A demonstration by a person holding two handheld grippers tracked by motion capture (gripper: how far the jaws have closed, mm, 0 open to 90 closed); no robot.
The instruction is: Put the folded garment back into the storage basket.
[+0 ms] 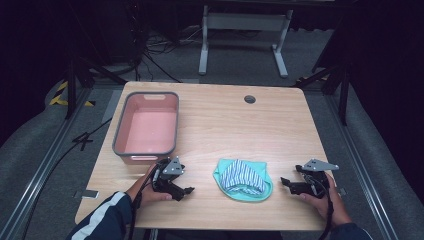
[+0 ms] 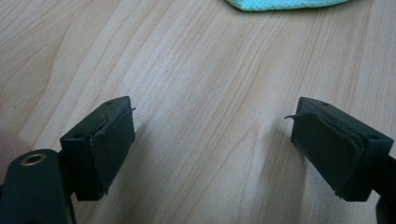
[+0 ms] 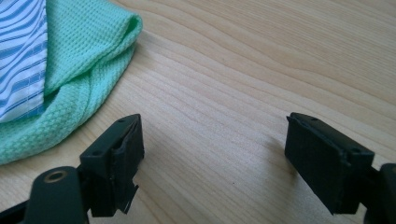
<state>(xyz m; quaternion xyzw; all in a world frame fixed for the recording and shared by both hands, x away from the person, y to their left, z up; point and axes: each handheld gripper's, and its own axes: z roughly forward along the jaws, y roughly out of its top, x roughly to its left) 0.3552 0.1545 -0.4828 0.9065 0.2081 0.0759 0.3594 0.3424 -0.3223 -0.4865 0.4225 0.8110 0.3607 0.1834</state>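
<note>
Cloth bundle [image 1: 243, 179]: lying on the desk near its front edge, between the two grippers, touching neither; crumpled, not flat.
Cloth parts: mint-green waffle cloth [image 3: 79, 70] underneath and around; blue-and-white striped cloth [image 3: 21, 56] on top, partly wrapped by the green one.
Left gripper [image 1: 187, 190]: held low over the desk, to the left of the bundle, pointing toward it; near but apart.
Left fingers [image 2: 109, 144]: wide open, nothing between them, bare wood below; green edge at the top of the left gripper view.
Right gripper [image 1: 284, 182]: held on the right of the bundle, pointing toward it; near but apart.
Right fingers [image 3: 119, 158]: wide open, nothing between them; bundle just beyond the left finger in the right gripper view.
Pink bin [image 1: 120, 131]: standing at the left rear part of the desk, grey rim, behind the left gripper.
Desk [image 1: 225, 125]: light wood, round hole [image 1: 249, 99] near the far edge.
</note>
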